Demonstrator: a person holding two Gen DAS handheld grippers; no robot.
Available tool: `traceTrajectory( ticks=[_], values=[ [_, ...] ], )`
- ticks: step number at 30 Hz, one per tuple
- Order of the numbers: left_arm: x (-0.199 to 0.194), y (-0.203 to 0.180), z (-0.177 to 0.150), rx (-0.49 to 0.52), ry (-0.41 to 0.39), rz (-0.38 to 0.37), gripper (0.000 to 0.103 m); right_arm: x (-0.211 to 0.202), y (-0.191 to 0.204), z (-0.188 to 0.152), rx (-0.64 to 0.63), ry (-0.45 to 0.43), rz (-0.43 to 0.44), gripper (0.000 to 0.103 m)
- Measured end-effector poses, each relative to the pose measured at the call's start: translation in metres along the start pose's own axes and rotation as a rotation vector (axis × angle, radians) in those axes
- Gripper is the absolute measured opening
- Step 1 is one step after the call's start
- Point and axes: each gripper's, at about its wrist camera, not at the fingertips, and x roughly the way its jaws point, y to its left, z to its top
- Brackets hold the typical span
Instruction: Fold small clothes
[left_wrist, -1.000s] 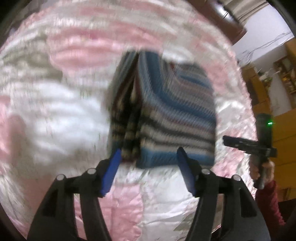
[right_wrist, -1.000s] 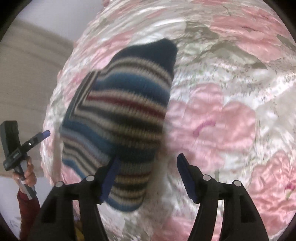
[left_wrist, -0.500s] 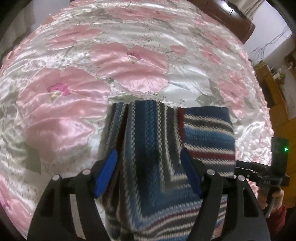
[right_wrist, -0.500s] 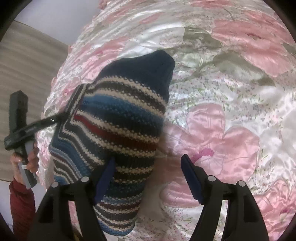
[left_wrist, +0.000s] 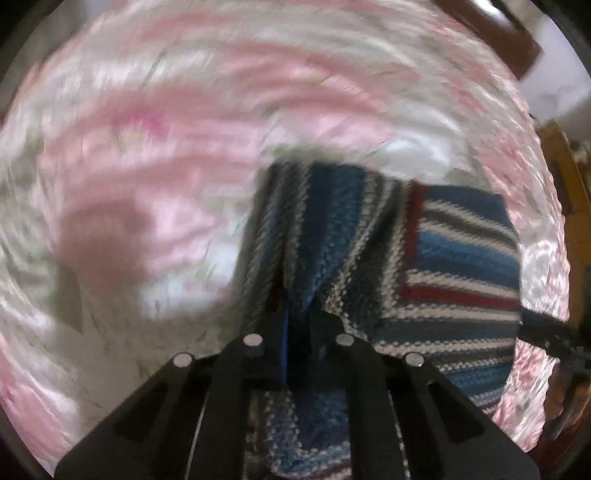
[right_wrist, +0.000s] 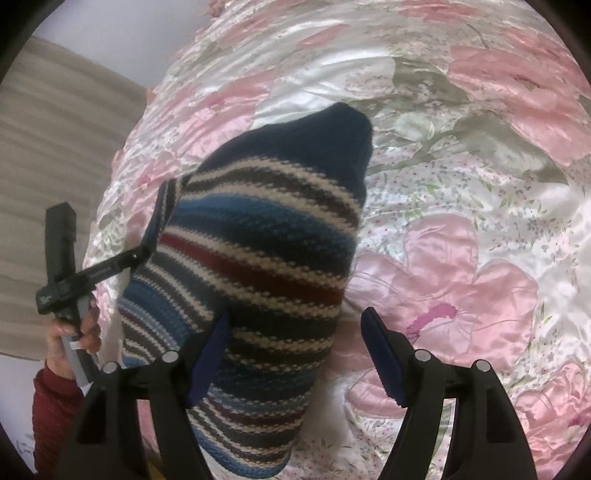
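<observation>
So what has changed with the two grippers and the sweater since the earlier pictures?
The left gripper, open half a second ago, has shut on an edge of the sweater. The right gripper stays open, holding nothing. The sweater remains folded on the bedspread.

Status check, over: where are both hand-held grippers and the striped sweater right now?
Left hand-held gripper shut on striped sweater. Right hand-held gripper open over its near end. Sweater lies folded on floral bedspread. Nothing in the way.
</observation>
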Motion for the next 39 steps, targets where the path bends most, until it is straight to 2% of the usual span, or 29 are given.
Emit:
traceTrajectory(
  ticks=[3, 5, 6, 8, 9, 11, 15, 18, 24, 28, 29, 30, 32, 34, 36, 39],
  values=[
    [-0.006, -0.004, -0.005, 0.038, -0.037, -0.017, 0.013, -0.001, 0.003, -0.004, -0.018, 0.01, 0.009, 0.076],
    [-0.014, -0.007, -0.007, 0.063, -0.043, -0.01, 0.026, -0.001, 0.005, -0.008, -0.031, 0.018, 0.008, 0.077],
    [-0.018, -0.007, -0.008, 0.067, -0.043, -0.01, 0.048, 0.001, 0.007, -0.009, -0.037, 0.022, 0.01, 0.078],
    [-0.029, -0.006, -0.009, 0.07, -0.043, -0.058, 0.077, 0.004, 0.009, -0.013, -0.048, 0.031, 0.016, 0.08],
    [-0.035, -0.005, -0.011, 0.076, -0.049, -0.088, 0.082, 0.007, 0.009, -0.014, -0.048, 0.036, 0.018, 0.081],
    [-0.04, -0.007, -0.016, 0.098, -0.044, -0.12, 0.083, 0.011, 0.008, -0.016, -0.039, 0.038, 0.029, 0.081],
    [-0.026, -0.009, -0.024, 0.137, 0.011, -0.106, 0.086, 0.016, 0.006, -0.015, -0.016, 0.045, 0.068, 0.082],
    [-0.016, -0.009, -0.028, 0.131, 0.032, -0.15, 0.086, 0.022, 0.007, -0.014, -0.014, 0.056, 0.087, 0.083],
    [0.007, -0.014, -0.026, 0.146, 0.054, -0.176, 0.086, 0.036, 0.01, -0.01, -0.012, 0.066, 0.118, 0.089],
    [0.015, -0.013, -0.023, 0.126, 0.076, -0.236, 0.085, 0.047, 0.005, -0.008, 0.026, 0.066, 0.149, 0.091],
    [0.019, -0.012, -0.022, 0.112, 0.079, -0.246, 0.083, 0.051, 0.003, -0.008, 0.039, 0.071, 0.166, 0.094],
    [0.02, -0.011, -0.022, 0.095, 0.076, -0.251, 0.073, 0.054, 0.001, -0.007, 0.051, 0.078, 0.179, 0.096],
    [0.021, -0.008, -0.023, 0.066, 0.068, -0.278, 0.063, 0.066, -0.008, -0.006, 0.107, 0.106, 0.219, 0.096],
    [0.021, -0.006, -0.025, 0.043, 0.063, -0.304, 0.056, 0.075, -0.015, -0.01, 0.161, 0.115, 0.265, 0.09],
    [0.021, -0.007, -0.028, 0.05, 0.054, -0.305, 0.055, 0.069, -0.012, -0.011, 0.142, 0.088, 0.257, 0.075],
    [0.021, -0.005, -0.03, 0.033, 0.064, -0.325, 0.052, 0.052, -0.005, -0.016, 0.094, 0.052, 0.252, 0.058]
  ],
)
